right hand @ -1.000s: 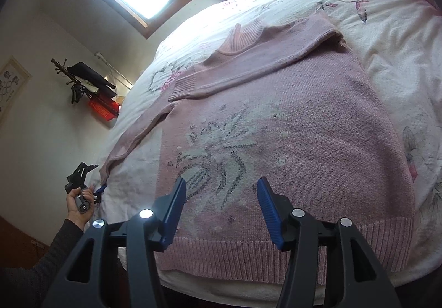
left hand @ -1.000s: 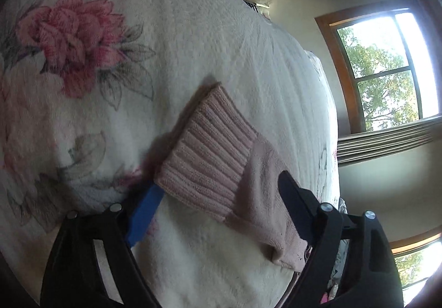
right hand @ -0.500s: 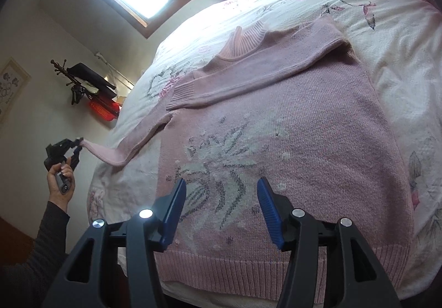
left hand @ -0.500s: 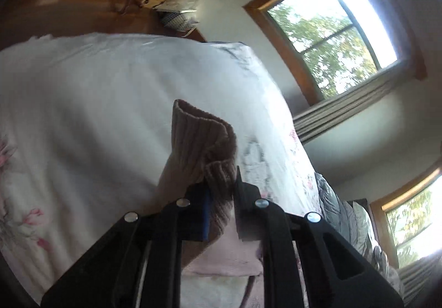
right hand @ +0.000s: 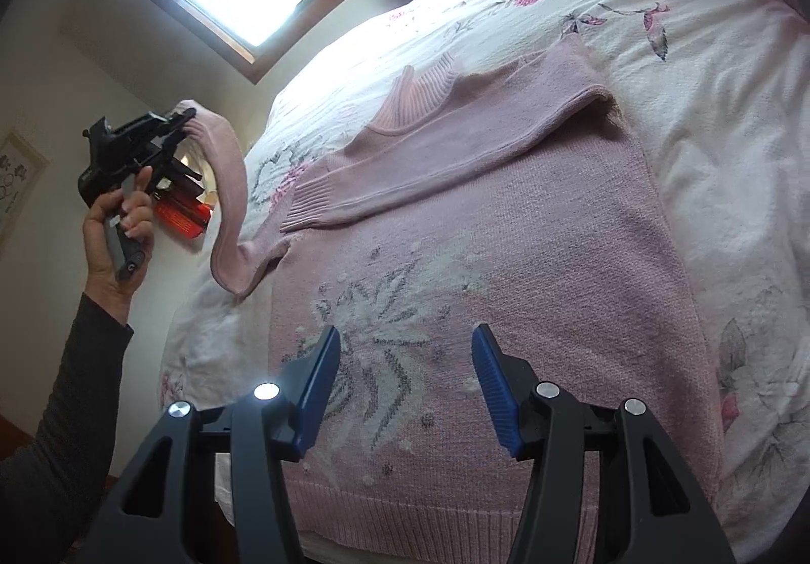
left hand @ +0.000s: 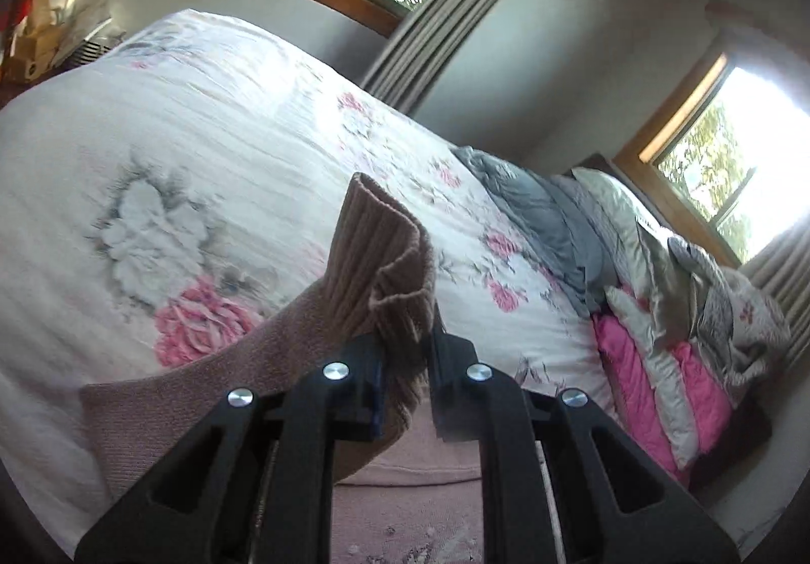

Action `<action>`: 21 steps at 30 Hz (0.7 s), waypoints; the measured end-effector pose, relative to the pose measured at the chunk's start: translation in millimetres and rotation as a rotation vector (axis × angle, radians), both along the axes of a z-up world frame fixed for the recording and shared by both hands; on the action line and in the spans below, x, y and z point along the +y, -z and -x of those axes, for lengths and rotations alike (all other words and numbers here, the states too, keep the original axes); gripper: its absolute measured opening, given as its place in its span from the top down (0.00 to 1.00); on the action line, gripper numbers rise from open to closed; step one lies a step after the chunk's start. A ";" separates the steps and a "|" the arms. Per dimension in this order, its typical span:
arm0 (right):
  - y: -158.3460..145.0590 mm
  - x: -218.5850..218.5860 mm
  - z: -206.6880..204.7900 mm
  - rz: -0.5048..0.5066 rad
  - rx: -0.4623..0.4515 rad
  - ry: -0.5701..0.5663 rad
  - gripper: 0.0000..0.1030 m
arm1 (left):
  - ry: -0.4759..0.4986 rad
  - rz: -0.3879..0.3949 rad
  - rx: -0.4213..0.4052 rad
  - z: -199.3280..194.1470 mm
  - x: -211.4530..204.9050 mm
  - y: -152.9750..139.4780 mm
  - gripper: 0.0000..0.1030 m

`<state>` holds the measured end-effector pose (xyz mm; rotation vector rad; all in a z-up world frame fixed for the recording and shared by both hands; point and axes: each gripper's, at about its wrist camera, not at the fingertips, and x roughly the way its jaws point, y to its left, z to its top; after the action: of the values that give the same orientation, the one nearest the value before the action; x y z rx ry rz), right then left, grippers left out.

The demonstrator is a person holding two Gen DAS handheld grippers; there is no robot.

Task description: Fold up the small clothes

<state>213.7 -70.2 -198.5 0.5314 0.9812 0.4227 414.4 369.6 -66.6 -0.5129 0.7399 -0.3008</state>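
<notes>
My left gripper [left hand: 405,361] is clamped on the sweater's [right hand: 486,270] sleeve cuff [left hand: 379,260], lifted off the bed [right hand: 709,118]; the sleeve runs toward the sweater's body, to my right. My right gripper [right hand: 402,392] hovers spread wide over the hem, holding nothing. Floral quilt, sunlit bedroom windows.

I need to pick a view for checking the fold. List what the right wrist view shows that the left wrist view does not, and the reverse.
Only the right wrist view: the whole sweater spread on the bed, one sleeve already folded across the chest, the hand holding the left tongs, and the open right tongs.

Only the left wrist view: the pillows and the ribbed cuff up close.

Both: the other sleeve lifted by the left tongs, and the floral bed.
</notes>
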 end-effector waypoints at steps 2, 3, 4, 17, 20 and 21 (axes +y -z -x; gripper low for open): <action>2.3 -6.2 -3.6 0.006 0.003 0.010 0.46 | 0.054 -0.034 0.037 -14.1 -27.5 25.8 0.89; 3.1 -9.2 -5.3 0.010 0.004 0.014 0.46 | 0.082 -0.049 0.059 -19.3 -42.9 40.0 0.89; 4.0 -12.0 -7.3 0.013 0.004 0.018 0.46 | 0.108 -0.065 0.082 -23.5 -55.6 55.3 0.89; 11.0 -17.0 -92.2 -0.053 0.066 -0.068 0.40 | 0.258 -0.148 0.290 -34.2 -120.2 180.9 0.58; 17.5 -3.7 -148.9 -0.115 0.113 -0.129 0.39 | 0.211 -0.049 0.244 -13.2 -96.6 168.4 0.42; 25.1 2.2 -170.0 -0.163 0.143 -0.150 0.39 | 0.199 -0.014 0.233 -3.5 -89.1 163.0 0.41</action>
<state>383.8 -68.0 -223.6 0.6436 1.1348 0.6090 417.9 280.5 -229.6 -0.4660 1.0219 -0.4255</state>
